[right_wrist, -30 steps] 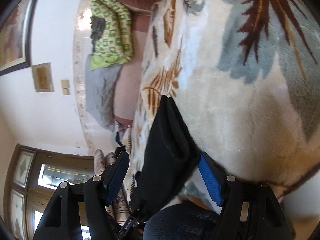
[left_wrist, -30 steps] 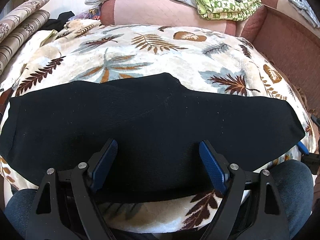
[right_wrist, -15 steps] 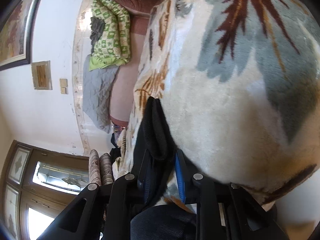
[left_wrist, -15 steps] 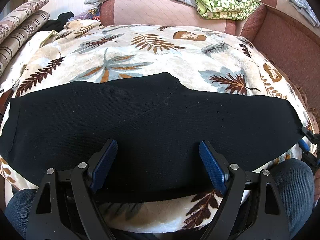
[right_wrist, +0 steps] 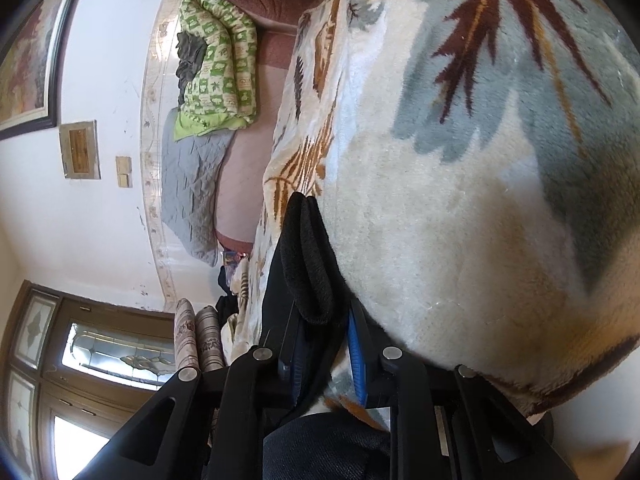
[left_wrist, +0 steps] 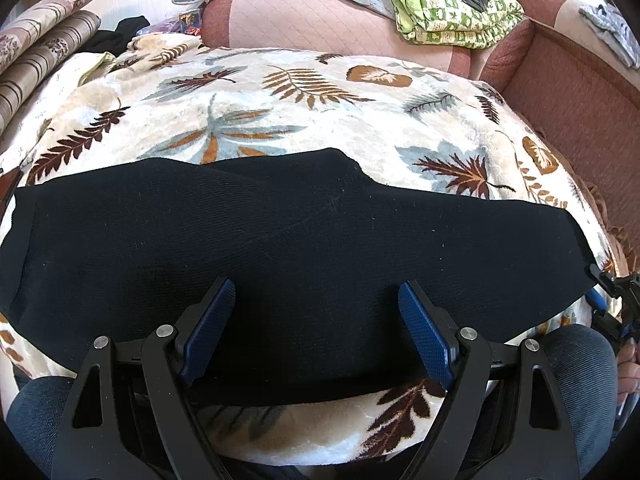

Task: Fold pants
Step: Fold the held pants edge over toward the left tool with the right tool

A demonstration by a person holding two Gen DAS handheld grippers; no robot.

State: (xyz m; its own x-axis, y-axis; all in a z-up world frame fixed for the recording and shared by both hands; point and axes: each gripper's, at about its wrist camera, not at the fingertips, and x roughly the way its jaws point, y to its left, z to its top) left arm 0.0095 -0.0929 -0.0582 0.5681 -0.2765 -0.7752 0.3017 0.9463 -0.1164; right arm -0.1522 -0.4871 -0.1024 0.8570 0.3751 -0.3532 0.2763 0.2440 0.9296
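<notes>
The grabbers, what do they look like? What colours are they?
The left gripper and the right gripper look alike: black plastic arms with cut-out holes, round silver bolts, and bumpy blue pads inside the jaws. No cables or writing show.

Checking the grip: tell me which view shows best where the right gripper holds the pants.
The right wrist view: the right gripper is shut on the black pants at their end hem. The left wrist view shows the pants spread wide, the gripper only at the frame's edge.

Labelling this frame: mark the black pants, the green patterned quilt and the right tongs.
black pants (left_wrist: 304,232), left wrist view, middle of cloth
green patterned quilt (left_wrist: 448,12), left wrist view, folded top
right tongs (right_wrist: 324,320), right wrist view, fingertips clamping pants edge
</notes>
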